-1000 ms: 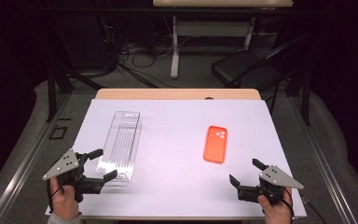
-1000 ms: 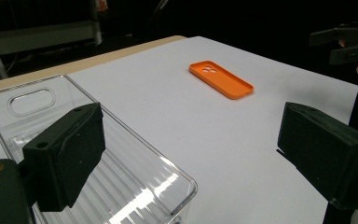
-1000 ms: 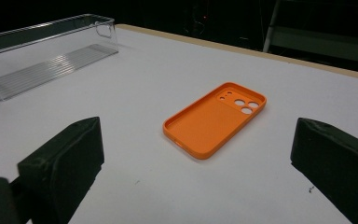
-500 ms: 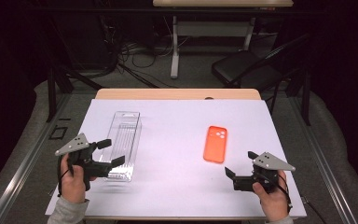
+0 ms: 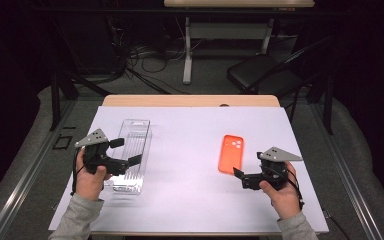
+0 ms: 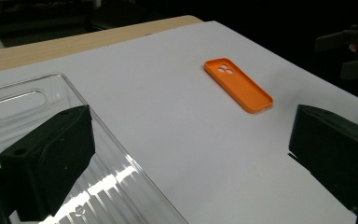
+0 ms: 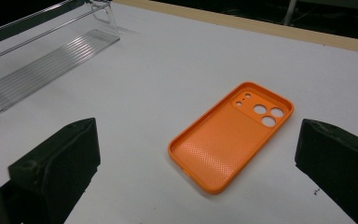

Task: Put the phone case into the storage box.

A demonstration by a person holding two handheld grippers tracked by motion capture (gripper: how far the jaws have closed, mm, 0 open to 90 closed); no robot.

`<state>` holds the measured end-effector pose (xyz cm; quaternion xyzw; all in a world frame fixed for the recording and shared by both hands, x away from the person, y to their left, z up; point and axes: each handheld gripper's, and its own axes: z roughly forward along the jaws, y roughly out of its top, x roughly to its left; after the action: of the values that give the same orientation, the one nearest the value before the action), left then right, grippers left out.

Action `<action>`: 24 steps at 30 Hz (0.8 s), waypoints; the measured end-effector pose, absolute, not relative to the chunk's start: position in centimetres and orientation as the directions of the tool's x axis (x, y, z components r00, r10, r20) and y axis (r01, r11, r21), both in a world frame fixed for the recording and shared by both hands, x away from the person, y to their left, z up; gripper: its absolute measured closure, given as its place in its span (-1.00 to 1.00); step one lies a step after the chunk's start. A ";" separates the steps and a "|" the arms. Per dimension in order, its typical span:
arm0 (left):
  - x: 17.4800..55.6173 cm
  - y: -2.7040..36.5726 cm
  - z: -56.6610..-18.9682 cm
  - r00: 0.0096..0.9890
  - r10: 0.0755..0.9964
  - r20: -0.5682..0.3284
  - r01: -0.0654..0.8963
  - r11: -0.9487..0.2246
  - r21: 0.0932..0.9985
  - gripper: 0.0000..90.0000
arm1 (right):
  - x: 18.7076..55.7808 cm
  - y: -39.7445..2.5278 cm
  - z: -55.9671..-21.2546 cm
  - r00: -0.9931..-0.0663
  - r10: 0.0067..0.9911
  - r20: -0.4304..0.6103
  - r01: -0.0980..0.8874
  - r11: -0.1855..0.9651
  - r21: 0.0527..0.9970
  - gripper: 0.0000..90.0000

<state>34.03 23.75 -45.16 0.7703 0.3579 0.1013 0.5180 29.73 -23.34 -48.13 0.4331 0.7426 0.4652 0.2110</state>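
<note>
Just ahead of my right gripper, jaws wide, the orange phone case is lying long axis slanting away up-right, so I'm judging right nearer than left.

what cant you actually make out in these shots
- Clear plastic tray: left gripper view, its near end is cut off by the bottom edge and partly covered by the left tongs.
- Orange phone case: lies hollow side up in the right gripper view, so its outer back is hidden.
- Right tongs: high view, the tips are too small and dark to judge against the case.
</note>
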 end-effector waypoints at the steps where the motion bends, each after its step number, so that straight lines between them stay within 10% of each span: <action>1: 34.0 23.8 -45.2 0.723 0.656 -0.215 0.446 -0.207 0.871 -0.99 | 30.0 -23.3 -48.0 -0.532 0.842 0.094 0.452 0.188 0.872 -1.00; 24: 39.0 23.4 -43.3 0.634 0.733 -0.246 0.498 -0.144 0.855 -0.99 | 35.6 -23.6 -46.1 -0.424 0.892 0.157 0.525 0.101 0.845 -1.00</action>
<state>38.96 23.44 -43.31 0.7473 0.4117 0.1157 0.5085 35.56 -23.65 -46.11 0.4967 0.7133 0.4506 0.2035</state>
